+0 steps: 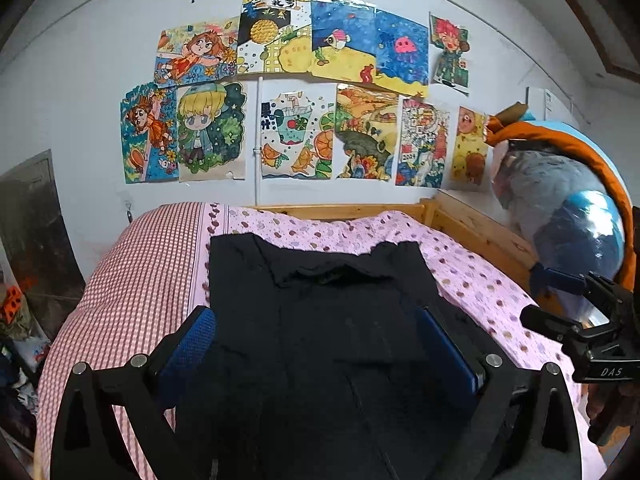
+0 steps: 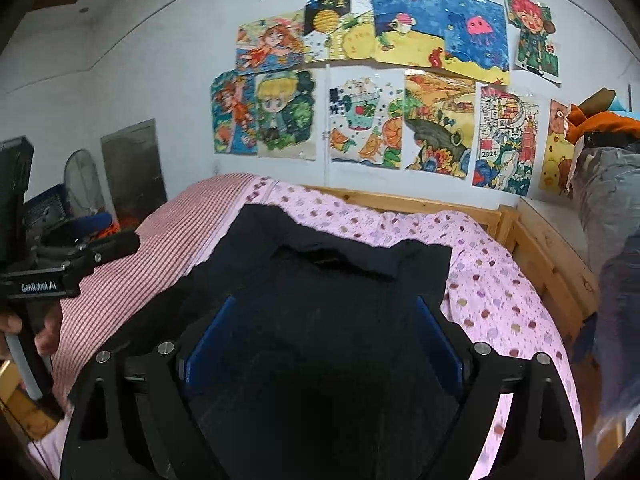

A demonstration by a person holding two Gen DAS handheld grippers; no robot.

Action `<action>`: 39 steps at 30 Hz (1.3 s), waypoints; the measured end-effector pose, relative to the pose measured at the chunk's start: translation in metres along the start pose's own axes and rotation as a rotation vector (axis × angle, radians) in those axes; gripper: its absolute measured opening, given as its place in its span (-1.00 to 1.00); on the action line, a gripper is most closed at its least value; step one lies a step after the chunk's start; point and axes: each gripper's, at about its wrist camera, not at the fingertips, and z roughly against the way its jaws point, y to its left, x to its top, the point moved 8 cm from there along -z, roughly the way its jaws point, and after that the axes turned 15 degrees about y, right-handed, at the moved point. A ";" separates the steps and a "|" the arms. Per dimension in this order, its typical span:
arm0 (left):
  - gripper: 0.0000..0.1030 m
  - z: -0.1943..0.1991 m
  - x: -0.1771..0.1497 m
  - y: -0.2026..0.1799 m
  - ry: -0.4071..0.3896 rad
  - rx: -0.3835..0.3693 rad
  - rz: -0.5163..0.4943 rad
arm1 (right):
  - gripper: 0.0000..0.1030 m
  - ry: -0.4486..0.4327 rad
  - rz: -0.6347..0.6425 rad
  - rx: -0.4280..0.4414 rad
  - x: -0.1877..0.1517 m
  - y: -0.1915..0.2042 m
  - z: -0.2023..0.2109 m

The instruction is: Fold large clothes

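A large black garment [image 1: 328, 312] lies spread on the bed with its collar at the far end; the right wrist view shows it too [image 2: 340, 280]. My left gripper [image 1: 320, 336] hovers over the garment's near part, and its blue pads [image 1: 196, 340] stand wide apart with nothing pinched. My right gripper [image 2: 324, 336] hangs over the same cloth, open, with its blue pads [image 2: 440, 340] far apart. In the left wrist view the right gripper [image 1: 534, 294] shows at the right edge. A hand [image 2: 48, 328] holds the left gripper's handle at the left of the right wrist view.
The bed has a pink dotted sheet [image 1: 480, 280] and a red checked cover [image 1: 140, 280]. A wooden bed frame [image 1: 480, 236] runs along the far and right sides. A bundle of grey, blue and orange bedding [image 1: 568, 200] sits at the right. Clutter and a fan [image 2: 80, 184] stand left.
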 end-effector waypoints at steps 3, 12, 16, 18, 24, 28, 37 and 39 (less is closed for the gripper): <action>0.98 0.018 -0.018 -0.005 0.016 0.011 -0.030 | 0.67 0.020 0.024 0.012 -0.017 0.011 0.017; 0.98 0.041 -0.062 -0.019 0.083 -0.002 -0.076 | 0.67 0.084 0.078 0.029 -0.059 0.036 0.047; 0.98 0.036 -0.083 -0.016 0.125 -0.080 -0.028 | 0.67 0.112 0.103 0.005 -0.079 0.032 0.047; 0.98 0.030 -0.092 -0.013 0.138 -0.086 -0.039 | 0.67 0.118 0.127 -0.025 -0.087 0.028 0.046; 0.98 0.010 -0.123 -0.007 0.167 -0.025 -0.174 | 0.67 0.136 0.208 -0.082 -0.105 0.017 0.044; 0.98 0.002 -0.138 -0.010 0.197 -0.028 -0.252 | 0.67 0.185 0.265 -0.027 -0.122 0.023 0.033; 0.98 -0.001 -0.174 -0.035 0.249 -0.091 -0.411 | 0.67 0.354 0.398 0.085 -0.165 0.063 -0.002; 0.98 -0.003 -0.184 -0.042 0.262 -0.103 -0.452 | 0.67 0.399 0.416 0.099 -0.176 0.070 -0.009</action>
